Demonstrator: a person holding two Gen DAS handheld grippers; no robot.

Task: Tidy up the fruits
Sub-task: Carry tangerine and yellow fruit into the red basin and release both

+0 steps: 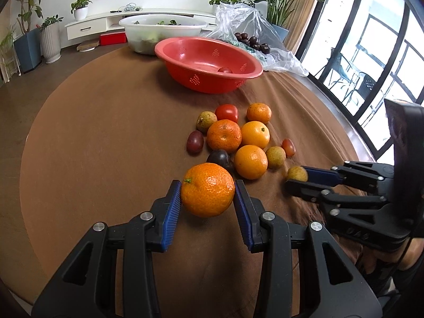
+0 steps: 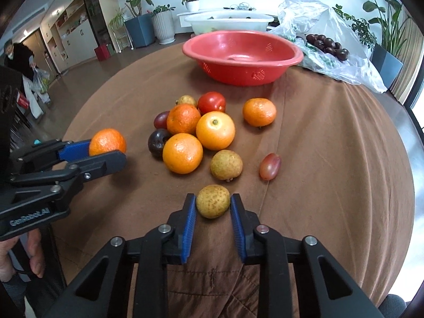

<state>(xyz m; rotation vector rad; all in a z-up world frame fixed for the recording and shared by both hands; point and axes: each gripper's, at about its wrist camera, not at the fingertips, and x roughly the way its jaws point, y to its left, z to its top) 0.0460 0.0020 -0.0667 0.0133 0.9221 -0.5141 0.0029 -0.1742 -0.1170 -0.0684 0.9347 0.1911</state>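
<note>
My left gripper (image 1: 207,189) is shut on an orange mandarin (image 1: 207,189), held just above the brown tablecloth; it also shows in the right wrist view (image 2: 107,141). My right gripper (image 2: 213,204) is shut on a small yellow-brown speckled fruit (image 2: 212,201), also seen in the left wrist view (image 1: 297,173). A pile of fruit lies ahead: oranges (image 2: 215,130), a tomato (image 2: 211,102), a dark plum (image 2: 158,142), a red grape (image 2: 269,166), and another brown fruit (image 2: 226,164). A red basket (image 1: 238,75) stands behind the pile with one red fruit (image 1: 225,70) inside.
A white basin (image 1: 137,26) stands behind the red basket. A clear plastic bag (image 1: 275,53) with dark plums (image 2: 328,43) lies at the back right. The round table's edge (image 2: 397,212) curves close on the right. A person (image 2: 18,53) stands far left.
</note>
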